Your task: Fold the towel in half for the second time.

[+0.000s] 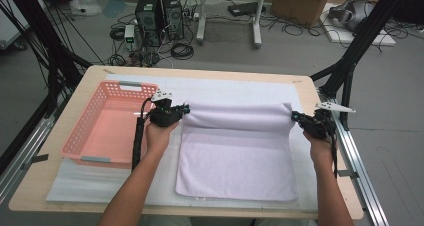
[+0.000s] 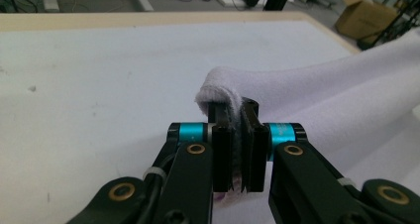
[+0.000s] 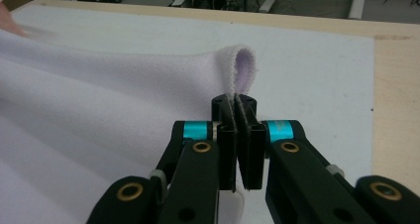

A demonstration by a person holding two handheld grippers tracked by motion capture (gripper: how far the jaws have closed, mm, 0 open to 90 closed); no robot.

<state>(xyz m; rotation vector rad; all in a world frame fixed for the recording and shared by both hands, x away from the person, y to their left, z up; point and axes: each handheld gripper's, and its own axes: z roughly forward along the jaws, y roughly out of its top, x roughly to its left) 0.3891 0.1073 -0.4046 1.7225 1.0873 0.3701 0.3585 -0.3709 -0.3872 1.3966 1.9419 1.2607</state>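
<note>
A pale lilac towel lies on the white mat, its far edge lifted and doubled over into a roll between the two grippers. My left gripper pinches the towel's far left corner; the left gripper view shows the folded towel edge clamped between the shut jaws of that gripper. My right gripper holds the far right corner. In the right gripper view a loop of towel hem stands up from the shut jaws of the gripper.
A pink plastic basket sits at the left of the white mat, close beside the left hand. The wooden table edge and a metal rail run along the right. Computer cases and cables are on the floor beyond.
</note>
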